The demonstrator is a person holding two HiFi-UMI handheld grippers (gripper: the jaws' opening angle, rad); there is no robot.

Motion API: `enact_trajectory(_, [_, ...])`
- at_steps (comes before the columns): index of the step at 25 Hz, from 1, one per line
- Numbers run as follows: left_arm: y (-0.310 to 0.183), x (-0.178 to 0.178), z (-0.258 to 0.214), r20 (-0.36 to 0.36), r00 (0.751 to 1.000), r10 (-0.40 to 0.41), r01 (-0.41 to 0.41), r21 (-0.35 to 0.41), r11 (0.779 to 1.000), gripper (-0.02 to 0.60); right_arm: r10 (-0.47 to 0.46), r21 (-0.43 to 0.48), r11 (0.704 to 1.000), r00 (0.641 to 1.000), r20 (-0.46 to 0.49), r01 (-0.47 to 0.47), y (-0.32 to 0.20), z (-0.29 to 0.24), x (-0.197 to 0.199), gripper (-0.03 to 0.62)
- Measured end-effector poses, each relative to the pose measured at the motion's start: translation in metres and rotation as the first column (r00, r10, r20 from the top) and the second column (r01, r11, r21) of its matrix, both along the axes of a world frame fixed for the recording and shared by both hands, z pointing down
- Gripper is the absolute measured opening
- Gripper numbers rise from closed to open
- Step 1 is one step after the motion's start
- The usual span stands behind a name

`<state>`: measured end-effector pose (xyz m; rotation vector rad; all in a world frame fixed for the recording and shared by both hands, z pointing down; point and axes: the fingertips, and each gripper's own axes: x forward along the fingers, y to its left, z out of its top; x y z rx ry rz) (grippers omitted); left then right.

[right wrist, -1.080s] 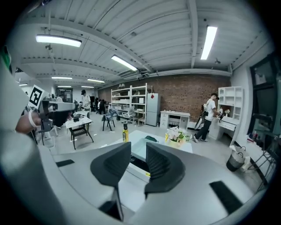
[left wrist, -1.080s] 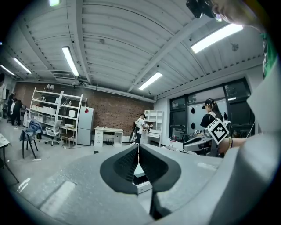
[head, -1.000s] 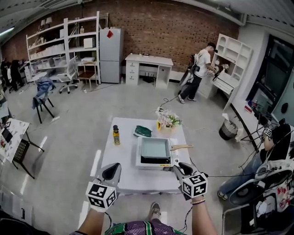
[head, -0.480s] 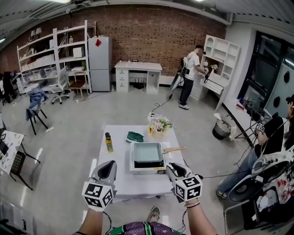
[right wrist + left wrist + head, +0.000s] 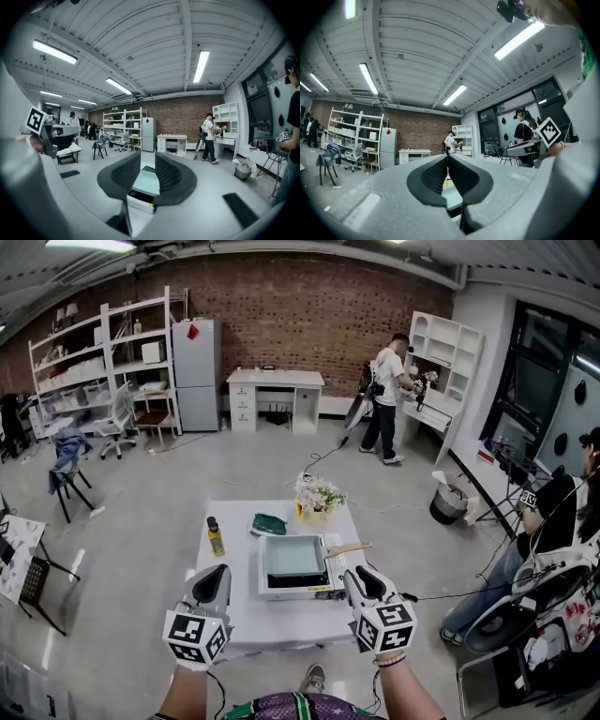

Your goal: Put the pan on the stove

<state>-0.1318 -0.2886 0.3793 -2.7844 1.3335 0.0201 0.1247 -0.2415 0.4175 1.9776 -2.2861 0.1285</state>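
The pan point(image 5: 292, 555) looks like it sits right on top of the stove point(image 5: 298, 588), near the middle of the table point(image 5: 281, 622). Its wooden handle point(image 5: 349, 547) sticks out toward the right edge. Both hands are up in the air over the near edge, well apart from the pan. The left gripper point(image 5: 213, 572) has its jaws pressed together with nothing in them. The right gripper point(image 5: 361, 576) has its jaws spread. They have just closed in a little, and nothing is between them; only the far-off stove shows through the gap. I think the main job is already done, because the pan is on the stove and nobody holds it. The next move should be small. If the pan sits crooked, the right gripper could pinch the handle and straighten it. If not, the hands can just keep away.
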Motion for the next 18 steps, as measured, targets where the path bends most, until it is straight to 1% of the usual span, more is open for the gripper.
enact_trajectory(4, [-0.002,0.008,-0.004,-0.022,1.0,0.016,-0.016,-0.002,1.0,0.018,0.023,0.029,0.999,1.0,-0.004,-0.023,0.004,-0.011,0.008,0.087])
enact_trajectory(7, [-0.003,0.007,-0.006,-0.042,0.999,0.023,-0.023,-0.009,1.0,0.018,0.024,0.049,0.999,1.0,0.005,-0.024,0.005,-0.019,0.008,0.08])
enact_trajectory(13, [-0.004,0.006,-0.009,-0.039,0.999,0.019,-0.019,0.002,1.0,0.018,0.025,0.063,0.998,1.0,0.0,-0.025,0.005,-0.025,0.006,0.072])
enact_trajectory(18, [-0.005,0.001,-0.01,-0.035,0.999,0.009,-0.009,0.008,1.0,0.018,0.022,0.071,0.997,0.999,0.026,-0.023,0.002,-0.027,0.006,0.058])
